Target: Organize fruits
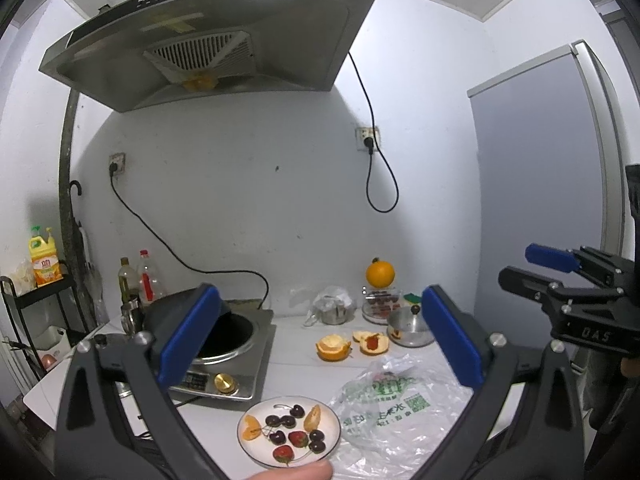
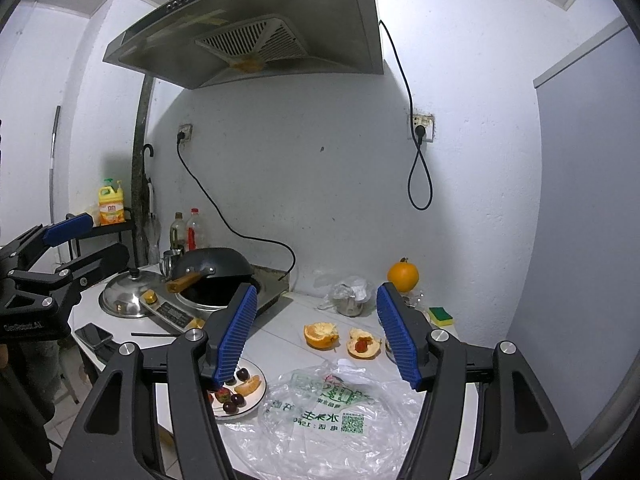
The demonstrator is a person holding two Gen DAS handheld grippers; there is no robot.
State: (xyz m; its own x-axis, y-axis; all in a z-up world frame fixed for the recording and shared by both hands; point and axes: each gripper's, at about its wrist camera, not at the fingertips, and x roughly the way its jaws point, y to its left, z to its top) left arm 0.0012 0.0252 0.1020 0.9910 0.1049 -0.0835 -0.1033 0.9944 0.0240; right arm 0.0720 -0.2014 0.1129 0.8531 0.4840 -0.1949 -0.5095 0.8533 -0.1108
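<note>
From the left wrist, a white counter [image 1: 288,364] runs to a white wall under a range hood [image 1: 212,36]. The left gripper [image 1: 320,336] hovers above it, fingers wide apart and empty; the fruit plate [image 1: 289,431] sits below between them.

From the right wrist, the right gripper [image 2: 316,332] hovers likewise, spread and empty, with peeled orange halves [image 2: 320,334] between its fingers and the plate beneath its left finger [image 2: 236,334].

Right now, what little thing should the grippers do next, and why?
Probably lower the right gripper toward the strawberry sitting in the orange peel. Both grippers are open and hold nothing, and that berry lies apart from the plate where the cherries and other fruit already sit.
</note>
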